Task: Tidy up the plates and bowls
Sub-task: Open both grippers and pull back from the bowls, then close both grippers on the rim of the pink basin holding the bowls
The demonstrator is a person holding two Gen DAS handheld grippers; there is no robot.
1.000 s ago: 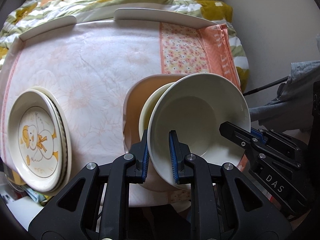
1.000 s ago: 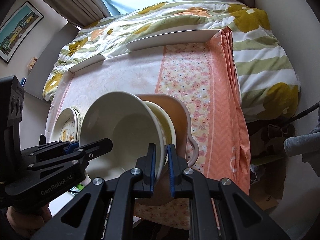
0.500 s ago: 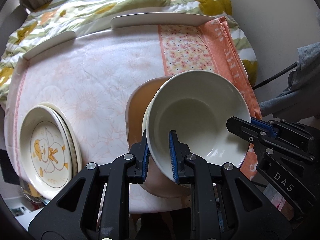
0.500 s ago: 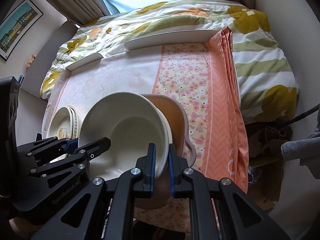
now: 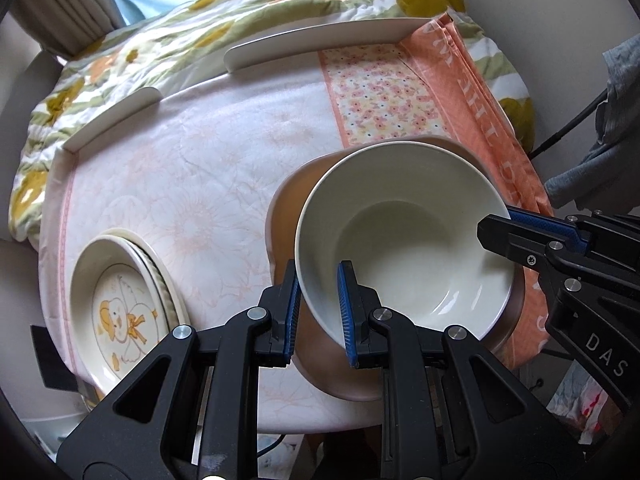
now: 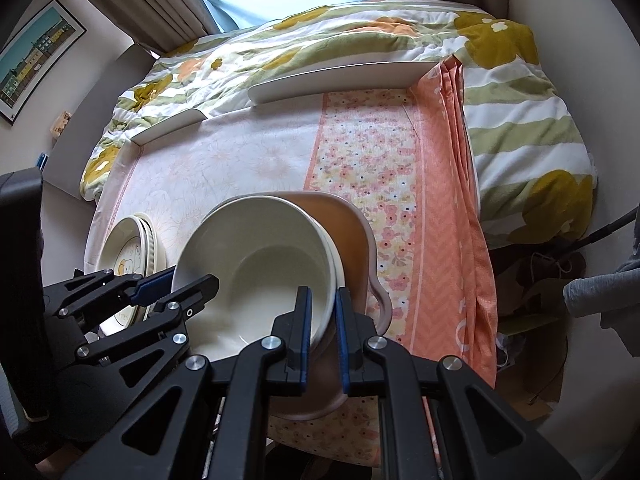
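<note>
A cream bowl sits nested in another cream bowl, inside a tan pink-rimmed bowl. My left gripper is shut on the cream bowl's left rim. My right gripper is shut on its right rim, and shows in the left wrist view. The cream bowl also shows in the right wrist view, with the tan bowl behind it. A stack of duck plates lies at the left, also in the right wrist view.
The table carries a pale floral cloth with an orange flowered strip on the right. White raised rims bound the far edge. A green and yellow quilt lies beyond. A grey cloth hangs at right.
The cream bowl held by both grippers has come down from a tilt and now sits level inside the bowl stack. Both grippers kept their hold.
</note>
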